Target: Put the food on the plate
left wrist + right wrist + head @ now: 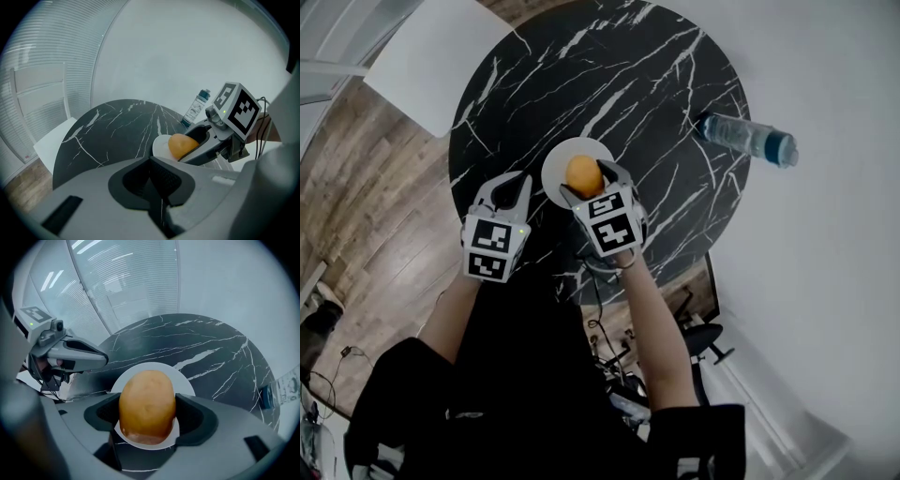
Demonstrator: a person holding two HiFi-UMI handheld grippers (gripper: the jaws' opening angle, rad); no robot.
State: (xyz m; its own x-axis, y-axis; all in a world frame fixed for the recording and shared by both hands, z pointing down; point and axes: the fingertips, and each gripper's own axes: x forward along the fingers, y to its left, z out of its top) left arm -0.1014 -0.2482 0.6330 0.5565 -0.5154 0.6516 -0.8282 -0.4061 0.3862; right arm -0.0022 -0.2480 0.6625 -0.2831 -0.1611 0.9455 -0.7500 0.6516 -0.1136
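A yellow-orange potato-like food sits between the jaws of my right gripper, which is shut on it, directly above a small white plate. In the head view the food hangs over the white plate on the black marble round table, with my right gripper around it. My left gripper hovers just left of the plate, shut and holding nothing. In the left gripper view its jaws are pressed together, with the food and plate ahead to the right.
A clear plastic water bottle with a blue cap stands by the table's right edge, also seen as the bottle. A white chair stands at the table's far left. Wooden floor lies to the left, a pale wall to the right.
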